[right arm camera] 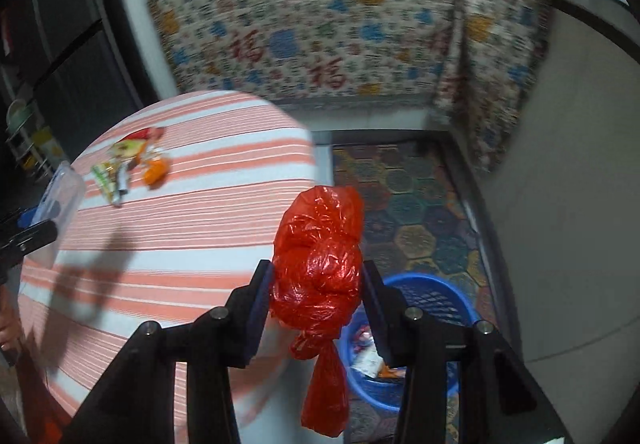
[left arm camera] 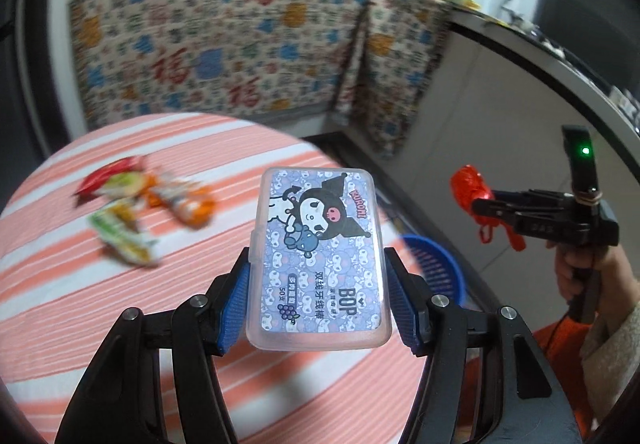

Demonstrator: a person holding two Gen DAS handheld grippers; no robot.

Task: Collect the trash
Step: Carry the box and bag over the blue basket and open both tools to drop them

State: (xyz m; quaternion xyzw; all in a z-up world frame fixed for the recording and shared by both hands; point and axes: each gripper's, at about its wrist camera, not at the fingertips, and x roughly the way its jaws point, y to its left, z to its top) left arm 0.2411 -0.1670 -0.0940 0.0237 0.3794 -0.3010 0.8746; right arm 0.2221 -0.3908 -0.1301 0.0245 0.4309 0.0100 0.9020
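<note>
My left gripper [left arm camera: 318,276] is shut on a clear plastic floss-pick box [left arm camera: 318,256] with a cartoon label, held above the striped table [left arm camera: 80,304]. My right gripper [right arm camera: 318,284] is shut on a knotted red plastic bag [right arm camera: 320,264], held off the table's right edge above a blue basket [right arm camera: 424,300]; the bag [left arm camera: 468,188] and right gripper also show in the left wrist view. Several snack wrappers [left arm camera: 136,204] lie on the far left of the table, also in the right wrist view [right arm camera: 128,164]. The basket [left arm camera: 436,268] holds some wrappers.
A patterned cloth [left arm camera: 240,44] covers the counter behind the table, with pots on top. A hexagon-patterned mat [right arm camera: 416,204] lies on the floor under the basket. A white cabinet wall [right arm camera: 580,164] stands on the right.
</note>
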